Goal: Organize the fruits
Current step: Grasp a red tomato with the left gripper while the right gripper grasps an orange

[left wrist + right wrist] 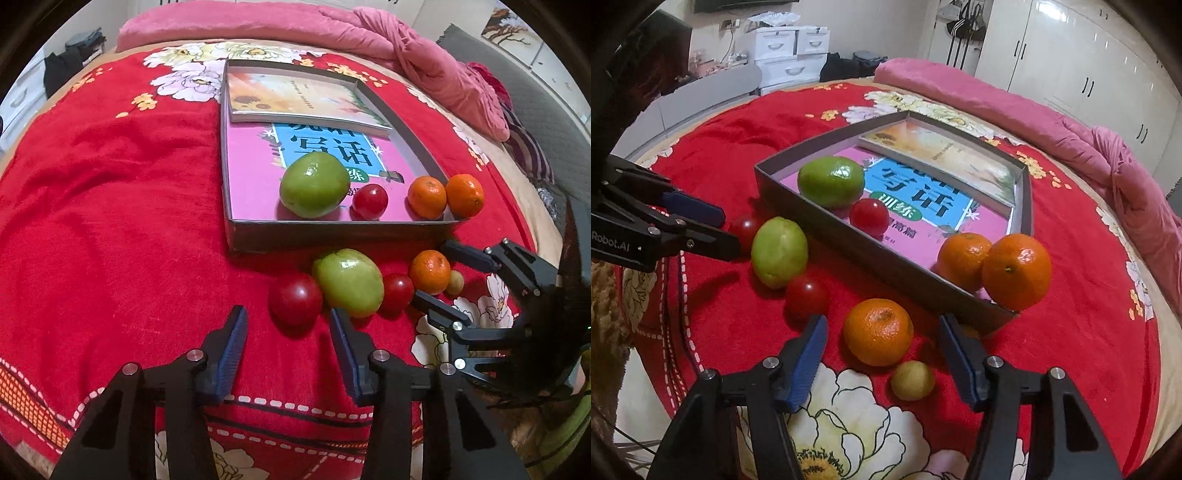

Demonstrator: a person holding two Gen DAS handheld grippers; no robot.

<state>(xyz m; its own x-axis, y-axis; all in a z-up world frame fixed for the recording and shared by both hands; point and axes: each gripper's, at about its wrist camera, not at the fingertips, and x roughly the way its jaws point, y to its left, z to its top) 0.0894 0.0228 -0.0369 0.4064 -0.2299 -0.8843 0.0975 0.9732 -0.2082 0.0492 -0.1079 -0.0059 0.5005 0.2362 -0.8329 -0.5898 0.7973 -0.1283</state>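
I have my right gripper (882, 354) part-open astride the loose orange (878, 331) on the bed (1089, 332), pads not touching. My left gripper (288, 332), narrower and empty, lines up near the tomato (295, 298). 4 fruits sit in the box (886, 258).

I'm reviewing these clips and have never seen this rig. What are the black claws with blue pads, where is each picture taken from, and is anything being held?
No robot here: a person holds two handheld grippers, each with a fisheye camera looking along its fingers. One view shows the left gripper near a red tomato; the other shows the right gripper straddling an orange. Both are open and hold nothing. Fruit lies on a red floral blanket, some already in a shallow box lined with books.
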